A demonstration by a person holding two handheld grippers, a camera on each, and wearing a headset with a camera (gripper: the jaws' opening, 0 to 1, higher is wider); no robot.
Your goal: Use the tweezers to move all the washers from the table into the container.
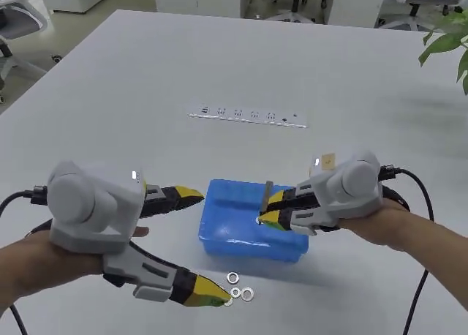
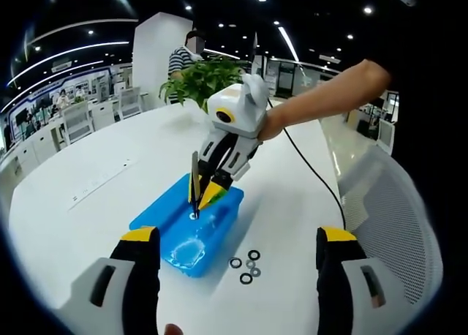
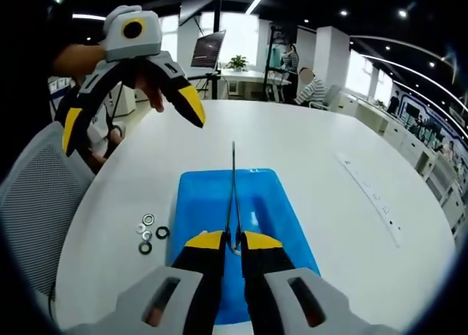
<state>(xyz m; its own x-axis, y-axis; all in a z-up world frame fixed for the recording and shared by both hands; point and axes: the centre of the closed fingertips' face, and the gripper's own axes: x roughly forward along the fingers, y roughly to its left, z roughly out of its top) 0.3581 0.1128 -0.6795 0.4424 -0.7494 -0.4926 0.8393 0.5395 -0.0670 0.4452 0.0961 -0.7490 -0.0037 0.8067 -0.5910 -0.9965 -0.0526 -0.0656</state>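
At a broad white table point(image 1: 292, 64), a blue container point(image 1: 219, 236) sits in front of a person working with two handheld grippers. The left gripper point(image 1: 212, 248) hovers just beside the container with its jaws spread wide and nothing between them. The right gripper point(image 1: 269, 208) is over the container, its jaws clamped on a slim pair of tweezers point(image 1: 266, 194) whose tips point down inside it. A small cluster of washers point(image 1: 240, 287) lies on the table just beside the container's near wall, close to the left gripper's lower jaw tip.
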